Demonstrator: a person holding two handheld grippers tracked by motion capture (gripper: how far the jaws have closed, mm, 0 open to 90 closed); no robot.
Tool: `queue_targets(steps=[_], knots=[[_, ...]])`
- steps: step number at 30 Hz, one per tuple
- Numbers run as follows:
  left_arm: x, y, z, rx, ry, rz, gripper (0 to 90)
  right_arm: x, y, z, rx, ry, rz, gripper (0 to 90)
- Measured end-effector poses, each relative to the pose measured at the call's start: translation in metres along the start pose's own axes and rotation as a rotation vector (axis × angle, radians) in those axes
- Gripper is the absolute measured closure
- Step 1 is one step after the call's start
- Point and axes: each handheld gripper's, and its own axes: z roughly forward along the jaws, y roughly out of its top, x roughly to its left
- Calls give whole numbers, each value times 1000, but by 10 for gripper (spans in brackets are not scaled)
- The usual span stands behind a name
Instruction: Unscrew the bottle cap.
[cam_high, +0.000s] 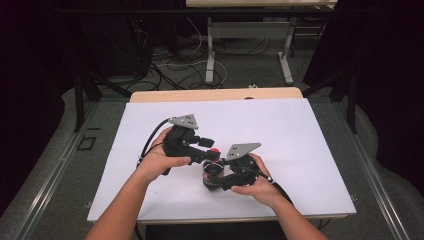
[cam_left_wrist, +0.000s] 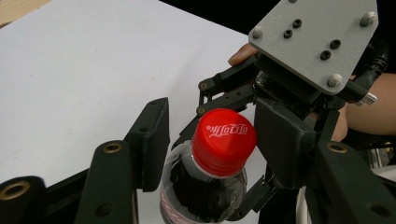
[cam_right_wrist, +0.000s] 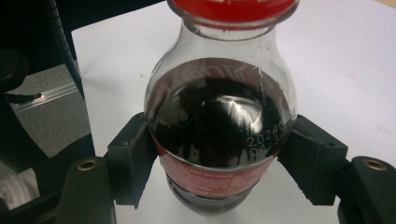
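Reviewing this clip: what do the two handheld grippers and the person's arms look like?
Both the left gripper and the right gripper are black, with two blocky jaws on linkages pinned by brass-coloured bushings. Each carries a grey three-cornered plate studded with screws, and a black cable trails from each. The forearms are bare, with no sleeves in sight.

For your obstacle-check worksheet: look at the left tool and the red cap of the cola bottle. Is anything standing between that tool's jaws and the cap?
Nothing visible does. In the left gripper view the left tool has its jaws open on either side of the red cap, with bare gaps between. The right tool grips the bottle lower down, on its body, away from the cap.
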Motion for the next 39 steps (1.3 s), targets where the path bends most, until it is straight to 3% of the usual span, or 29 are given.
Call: queue_targets(steps=[5, 14, 16, 17, 18, 24, 27, 32, 33, 36, 39], knots=[[0, 1, 4, 0, -37, 5, 564, 1, 0, 0, 6, 8, -5, 313], [-9, 3, 14, 1, 27, 22, 610, 1, -1, 0, 20, 5, -3, 313], [-12, 4, 14, -5, 63, 19, 616, 0, -1, 1, 8, -5, 2, 313], [-17, 4, 15, -17, 107, -2, 619, 0, -1, 0, 9, -10, 7, 313], [-17, 4, 15, -17, 107, -2, 620, 0, -1, 0, 9, -10, 7, 313], [-35, 5, 23, -59, 296, -89, 623, -1, -1, 0, 2, -46, 23, 313], [-41, 6, 26, -73, 355, -103, 623, -1, -1, 0, 0, -54, 25, 313], [-39, 7, 25, -82, 349, -109, 610, -2, 0, -1, -5, -53, 20, 313], [-38, 7, 24, -91, 338, -127, 580, -2, 0, -2, -2, -50, 25, 312], [-36, 7, 17, -99, 320, -129, 517, -3, -1, -1, -1, -51, 31, 313], [-33, 8, 9, -90, 279, -106, 460, -4, -2, -1, 0, -49, 41, 313]])
